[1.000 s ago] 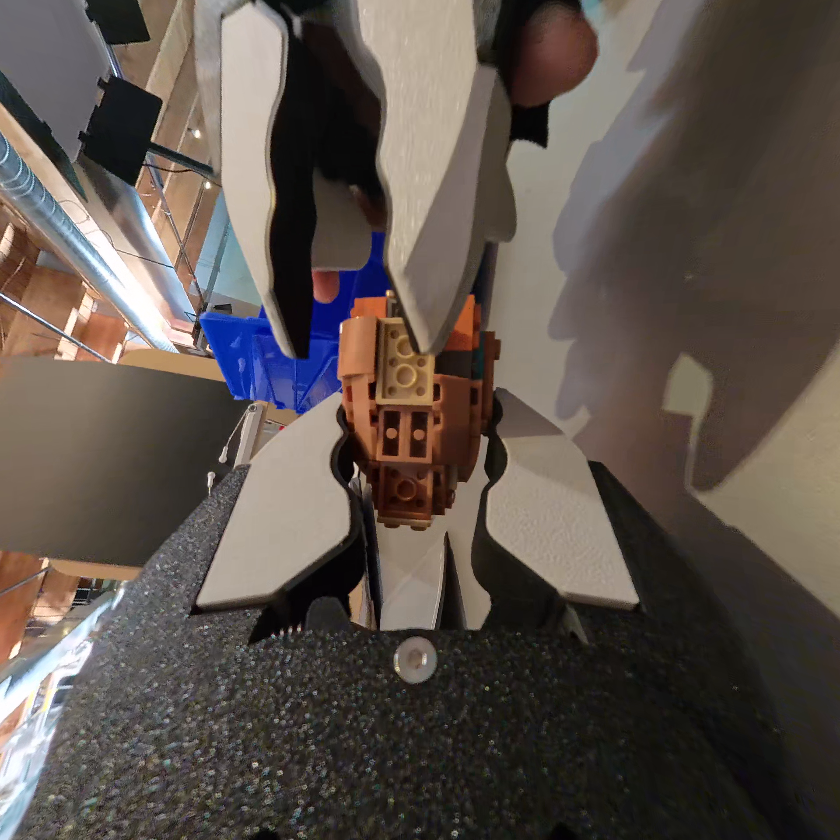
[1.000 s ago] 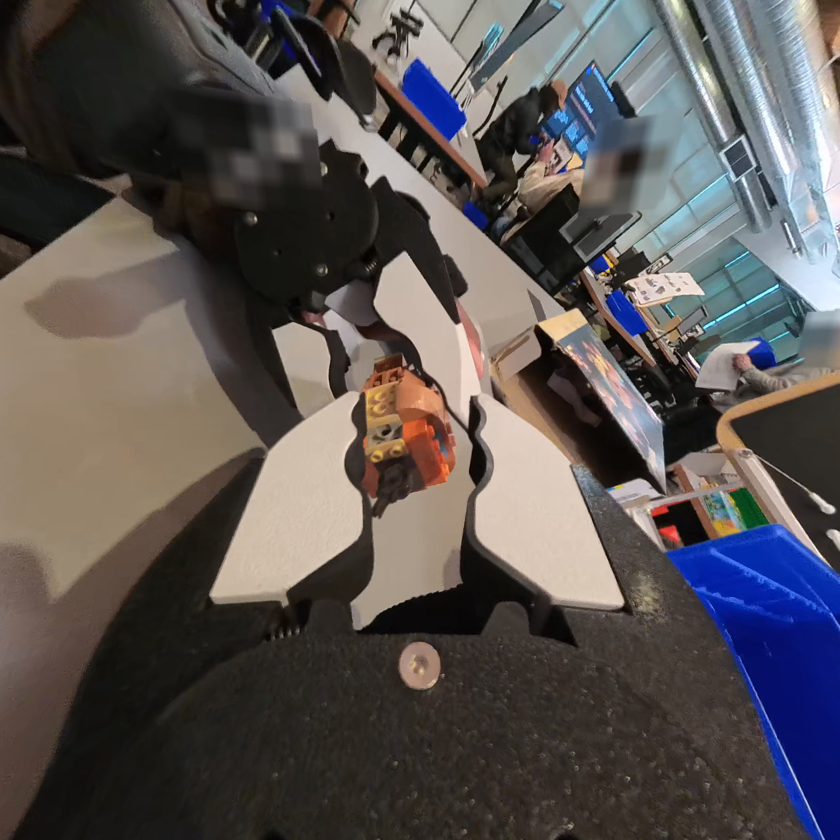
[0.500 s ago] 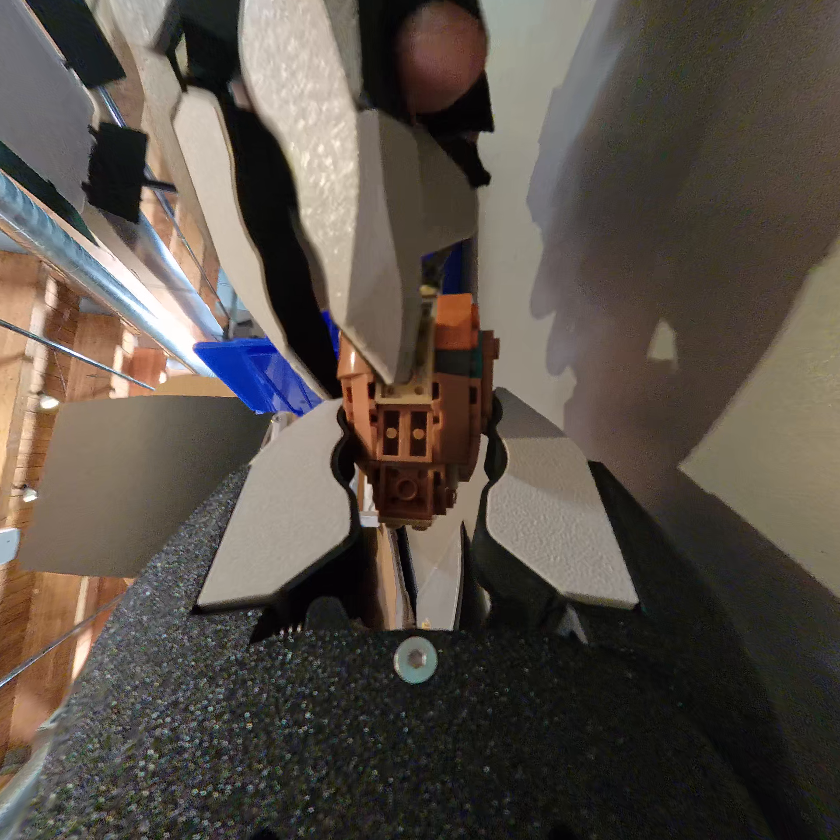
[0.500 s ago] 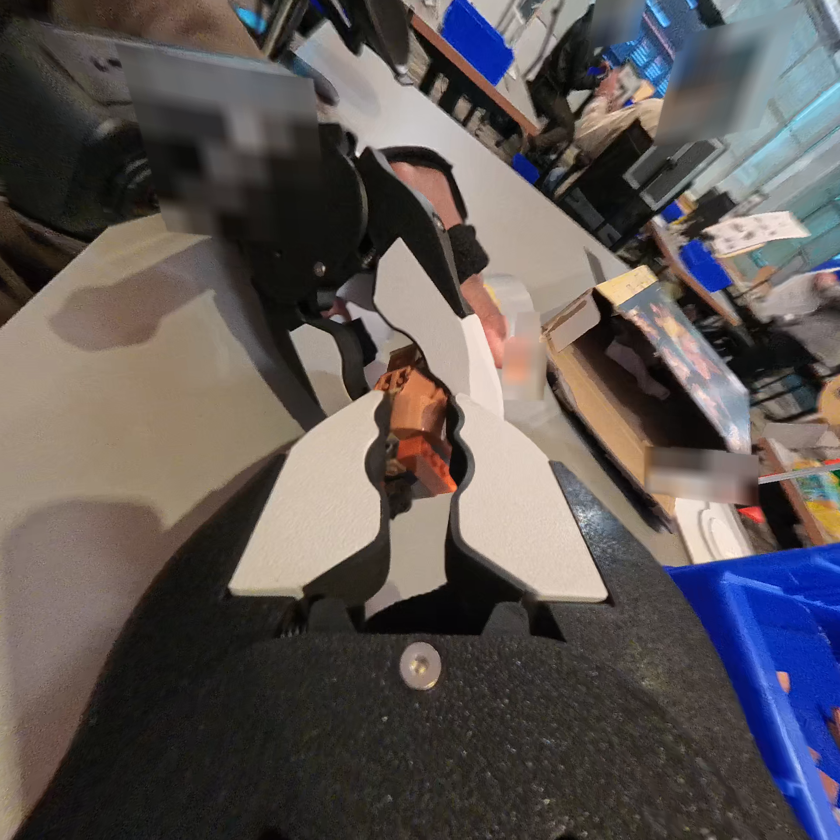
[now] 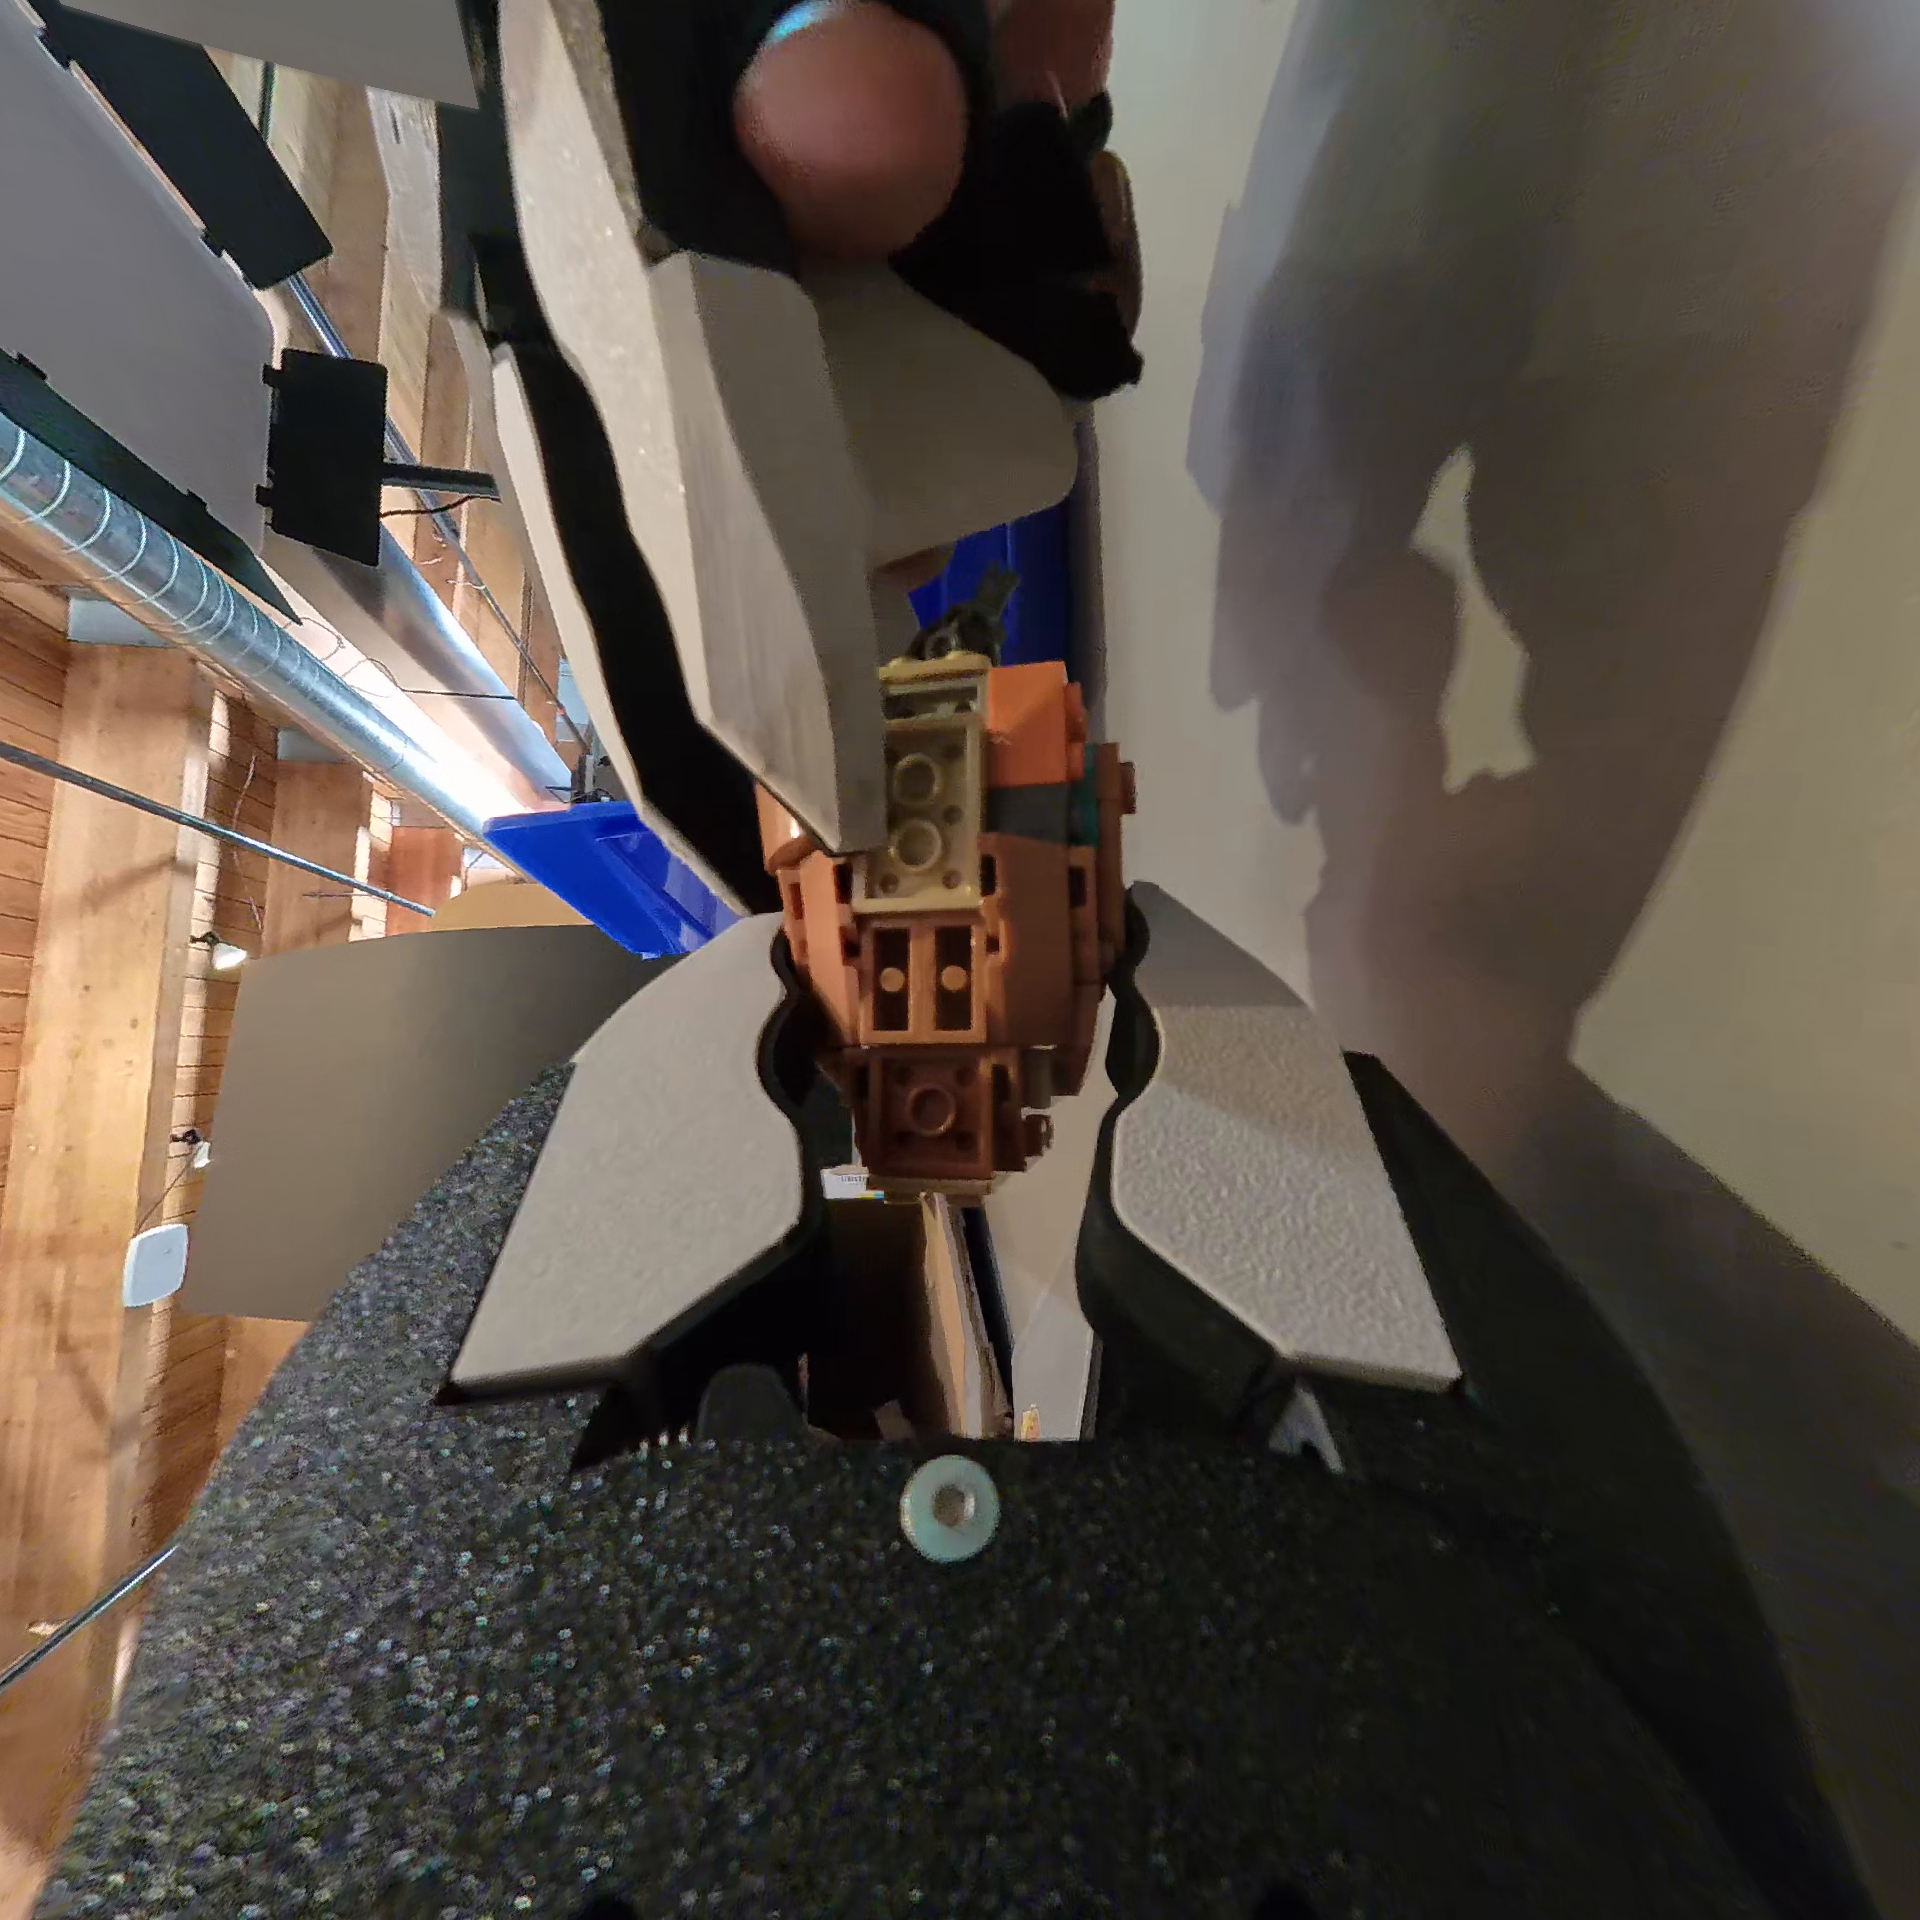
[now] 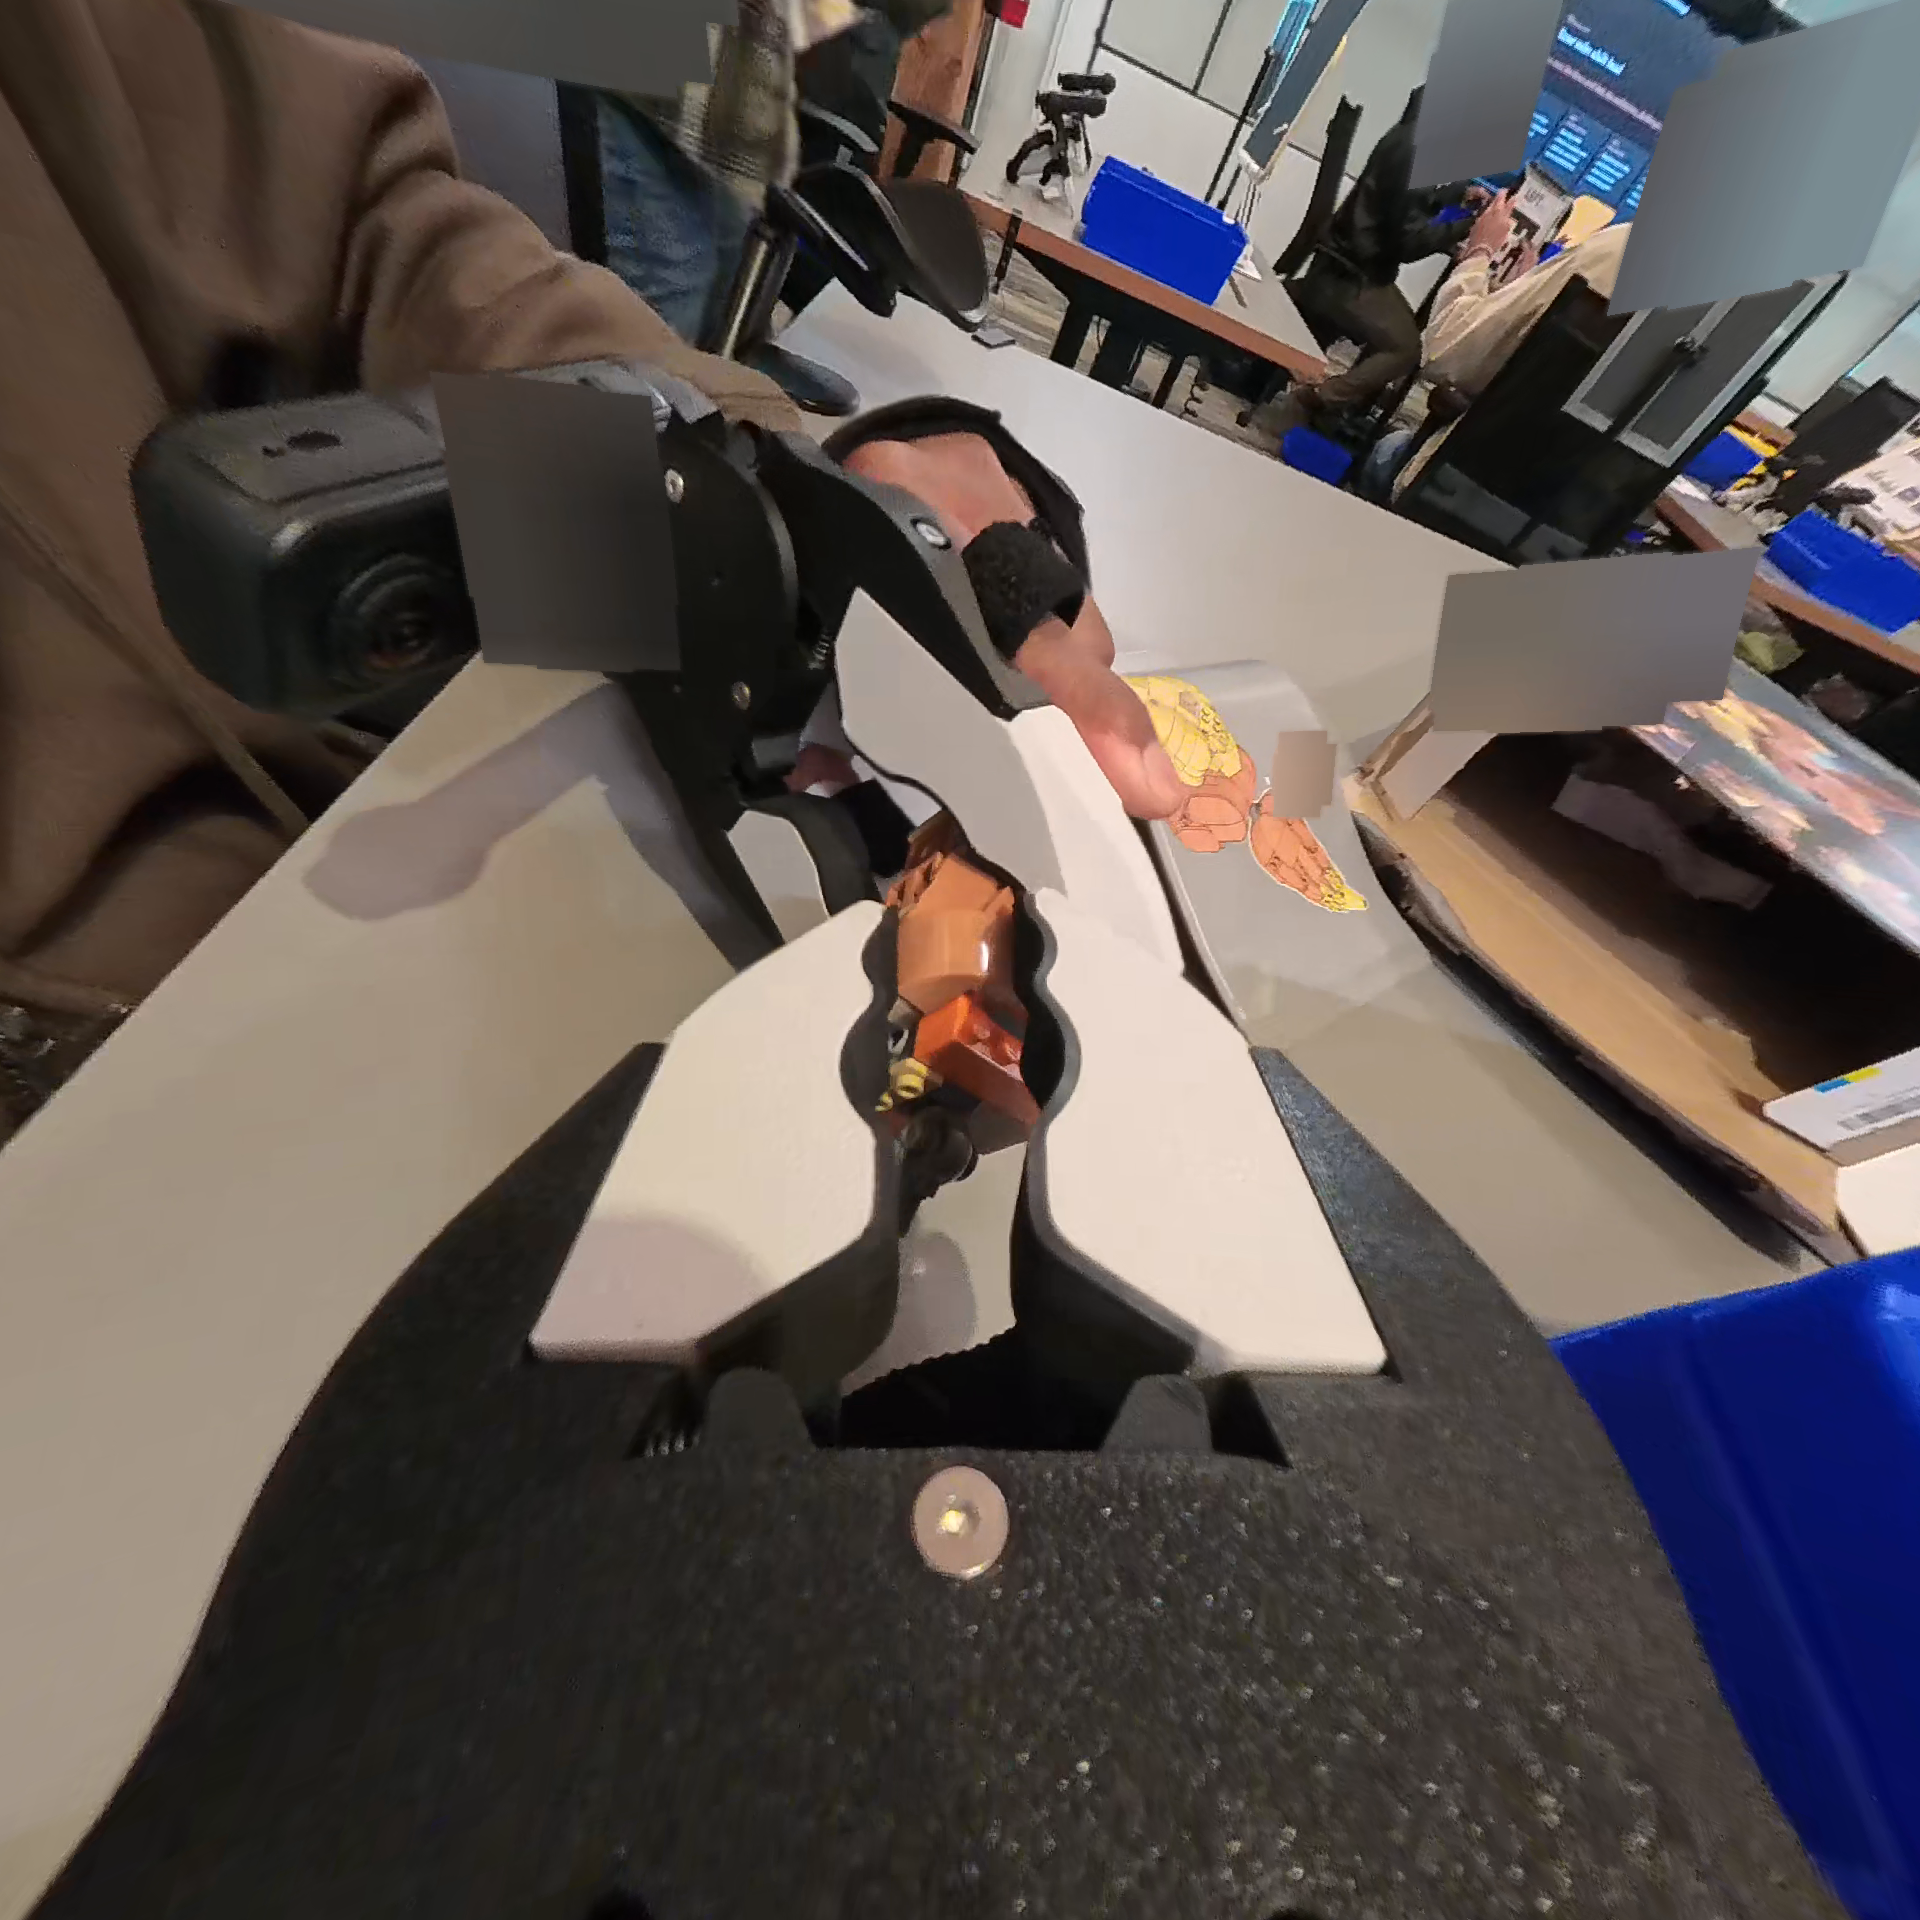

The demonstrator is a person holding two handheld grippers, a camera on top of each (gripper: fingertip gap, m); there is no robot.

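Observation:
A small brown and orange brick model [image 5: 940, 977] with a tan plate on top is held in the air between both grippers. My left gripper [image 5: 951, 925] is shut on its near end, jaws pressed against both sides. My right gripper [image 6: 961, 914] is shut on the other end of the model [image 6: 951, 982], which sits in the notch between its jaws. In the left wrist view the right gripper's fingers [image 5: 769, 582] come down from above onto the model. In the right wrist view the left gripper's fingers [image 6: 935, 748] reach in from the upper left.
A white table [image 6: 312, 1039] lies below. A blue bin [image 6: 1766, 1558] stands at the lower right, also in the left wrist view [image 5: 613, 862]. A printed sheet with orange and yellow drawings [image 6: 1247, 831] and an open cardboard box [image 6: 1558, 987] lie beyond. People sit at far tables. Left tips to right tips: about 5 cm.
The right gripper's jaws have closed in tighter on the model's end. Both grippers have turned together with the model. The left grip is unchanged.

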